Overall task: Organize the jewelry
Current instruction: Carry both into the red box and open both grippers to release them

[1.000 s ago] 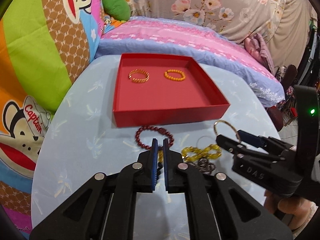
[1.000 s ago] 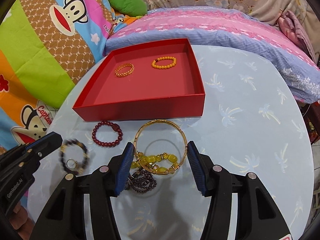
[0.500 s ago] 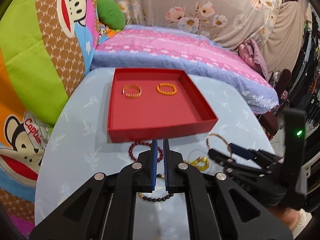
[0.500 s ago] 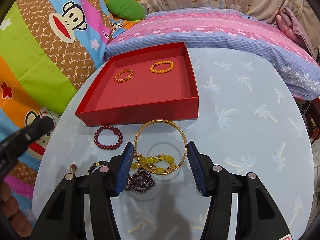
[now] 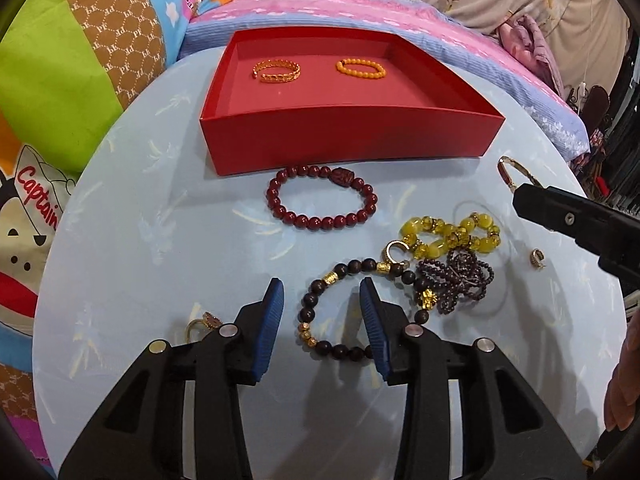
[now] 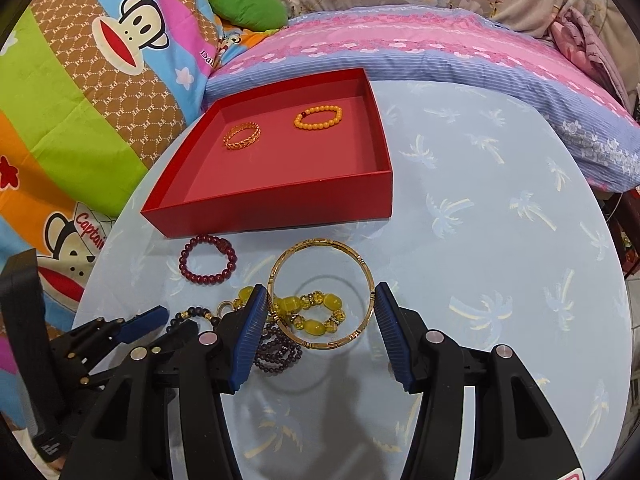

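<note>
A red tray holds a gold chain bracelet and an orange bead bracelet. On the table in front lie a dark red bead bracelet, a yellow bead bracelet, a tangled dark bead strand and a dark bead bracelet with gold beads. My left gripper is open, its fingers astride the left part of that dark bracelet. My right gripper holds a gold bangle between its wide-set fingers, above the yellow beads.
A small ring lies by my left finger and a small gold earring lies at the right. The round table's light blue cloth has a palm pattern. Colourful bedding and a pink-blue pillow lie behind the table.
My left gripper was shut and raised; it has opened and dropped low over the dark bracelet with gold beads. My right gripper has kept the gold bangle in place.
</note>
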`<state>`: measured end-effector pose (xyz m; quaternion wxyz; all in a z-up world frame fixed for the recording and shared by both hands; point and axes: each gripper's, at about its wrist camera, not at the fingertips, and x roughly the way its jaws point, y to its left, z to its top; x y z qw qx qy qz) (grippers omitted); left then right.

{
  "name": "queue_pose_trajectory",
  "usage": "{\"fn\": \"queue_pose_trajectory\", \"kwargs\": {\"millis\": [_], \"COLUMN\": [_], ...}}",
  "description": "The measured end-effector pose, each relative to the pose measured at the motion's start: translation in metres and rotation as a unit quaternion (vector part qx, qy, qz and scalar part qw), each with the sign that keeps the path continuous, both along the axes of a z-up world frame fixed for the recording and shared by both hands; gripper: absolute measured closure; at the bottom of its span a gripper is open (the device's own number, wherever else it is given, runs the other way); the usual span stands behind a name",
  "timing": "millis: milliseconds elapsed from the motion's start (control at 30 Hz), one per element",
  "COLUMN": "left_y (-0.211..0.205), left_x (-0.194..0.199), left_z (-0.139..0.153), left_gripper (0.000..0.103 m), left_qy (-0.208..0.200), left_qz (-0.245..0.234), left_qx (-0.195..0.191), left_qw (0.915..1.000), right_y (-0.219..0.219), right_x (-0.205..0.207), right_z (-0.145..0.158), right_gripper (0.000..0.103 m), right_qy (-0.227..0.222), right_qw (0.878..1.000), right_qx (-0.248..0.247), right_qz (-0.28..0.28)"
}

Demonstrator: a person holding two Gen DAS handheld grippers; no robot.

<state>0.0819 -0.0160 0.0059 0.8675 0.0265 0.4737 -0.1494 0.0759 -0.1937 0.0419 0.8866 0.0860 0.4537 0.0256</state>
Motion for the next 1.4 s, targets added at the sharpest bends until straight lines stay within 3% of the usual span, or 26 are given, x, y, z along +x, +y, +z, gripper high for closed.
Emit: {"fn": "queue_pose_trajectory", "kwargs": {"millis": [33, 100, 133, 333, 567, 700, 933, 1100, 1267, 1400], "left_y": [-0.002, -0.003, -0.004, -0.004, 0.0, -0.005, -0.012, -0.021, -0.023, -0.022], "left_x": [-0.001, -0.002, -0.003, -0.005, -0.002, 0.013, 0.062, 0.11, 0.15, 0.176], "left_z": [0.0, -0.001, -0.001, 0.012, 0.068, 0.101, 0.128, 0.118, 0.087, 0.059], "left_gripper": [0.071, 0.091, 0.095, 0.096, 0.096, 0.096, 0.096, 0.096, 0.096, 0.096], "left_qy": [-0.004, -0.007, -0.004, -0.007, -0.037, -0.068, -0.099, -0.093, -0.059, -0.037], "left_qz": [-0.005, -0.011, -0.016, -0.022, -0.031, -0.038, -0.033, -0.018, -0.013, -0.006], "left_qx": [0.005, 0.008, 0.003, -0.017, -0.082, -0.102, -0.119, -0.118, -0.13, -0.114], "left_qw": [1.0, 0.9999, 0.9999, 0.9996, 0.9955, 0.9917, 0.9874, 0.9885, 0.9897, 0.9927], "right_y": [0.001, 0.002, 0.003, 0.005, 0.005, 0.005, 0.001, -0.003, 0.001, 0.007], "right_x": [0.0, 0.001, 0.001, 0.0, 0.005, 0.016, 0.055, 0.095, 0.134, 0.157], "right_z": [0.0, -0.001, -0.001, 0.003, 0.017, 0.026, 0.038, 0.04, 0.03, 0.017], "right_gripper": [0.05, 0.05, 0.05, 0.05, 0.05, 0.05, 0.05, 0.05, 0.05, 0.05], "right_qy": [0.001, 0.002, 0.002, 0.0, -0.014, -0.023, -0.039, -0.045, -0.036, -0.024], "right_qw": [1.0, 1.0, 1.0, 1.0, 1.0, 1.0, 0.999, 0.999, 0.999, 1.0], "right_qx": [0.0, 0.0, -0.001, -0.003, -0.001, 0.005, 0.0, -0.004, -0.006, -0.005], "right_qz": [0.001, 0.002, 0.002, 0.006, 0.008, 0.012, 0.014, 0.008, 0.01, 0.016]}}
